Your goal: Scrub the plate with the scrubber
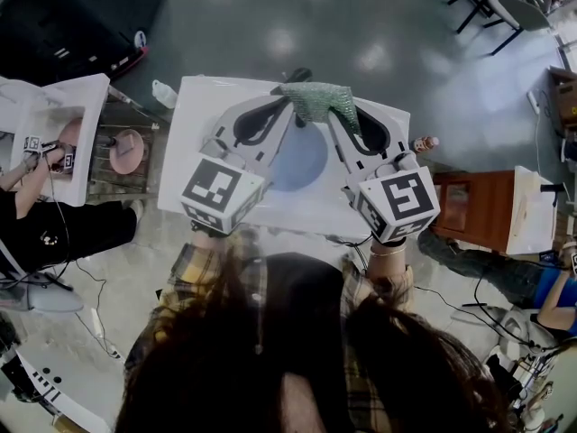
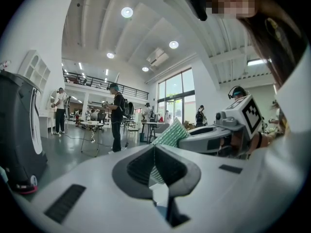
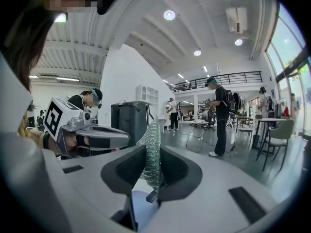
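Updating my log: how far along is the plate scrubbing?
Done: the scrubber is picked up. In hand: the left gripper and right gripper both pinch it, holding it over the far edge of the plate. Left: the scrubbing itself. I cannot tell whether the scrubber touches the plate, which lies ungripped on the table.

We stand in a large open lab hall. Beyond the jaws lie a polished grey floor (image 3: 243, 164), a railed mezzanine (image 3: 218, 77), round ceiling lights (image 3: 169, 15) and tall windows (image 2: 177, 96). Other people (image 3: 221, 115) in headsets work at small white tabletops (image 1: 86, 97).
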A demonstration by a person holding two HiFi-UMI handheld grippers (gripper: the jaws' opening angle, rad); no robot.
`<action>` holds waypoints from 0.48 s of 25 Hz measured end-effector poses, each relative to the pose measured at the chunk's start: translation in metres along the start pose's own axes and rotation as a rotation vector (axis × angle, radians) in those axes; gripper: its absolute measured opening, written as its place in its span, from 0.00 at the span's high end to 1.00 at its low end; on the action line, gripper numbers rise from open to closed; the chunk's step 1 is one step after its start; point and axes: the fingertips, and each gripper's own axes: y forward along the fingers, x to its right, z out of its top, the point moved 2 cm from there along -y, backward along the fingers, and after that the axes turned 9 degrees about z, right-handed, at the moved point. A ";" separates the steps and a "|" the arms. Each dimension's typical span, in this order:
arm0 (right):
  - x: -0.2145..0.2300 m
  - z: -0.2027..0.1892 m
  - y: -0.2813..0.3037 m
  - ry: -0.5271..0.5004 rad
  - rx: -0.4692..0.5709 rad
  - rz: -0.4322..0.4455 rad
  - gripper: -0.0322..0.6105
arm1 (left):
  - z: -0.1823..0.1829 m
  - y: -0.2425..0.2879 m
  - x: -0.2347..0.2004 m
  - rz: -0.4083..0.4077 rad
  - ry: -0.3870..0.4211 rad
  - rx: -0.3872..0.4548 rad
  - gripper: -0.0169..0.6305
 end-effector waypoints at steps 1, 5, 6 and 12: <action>0.000 0.000 0.000 0.000 -0.001 -0.001 0.80 | -0.001 0.000 0.000 0.002 0.000 -0.001 0.95; 0.000 -0.001 -0.001 0.002 -0.007 -0.005 0.80 | -0.001 0.000 0.000 0.000 0.012 0.000 0.95; 0.000 -0.001 -0.001 0.003 -0.008 -0.005 0.80 | -0.001 0.000 0.000 -0.001 0.012 0.001 0.95; 0.000 0.001 -0.002 -0.014 -0.015 -0.004 0.80 | -0.001 -0.001 0.001 -0.002 0.014 -0.002 0.95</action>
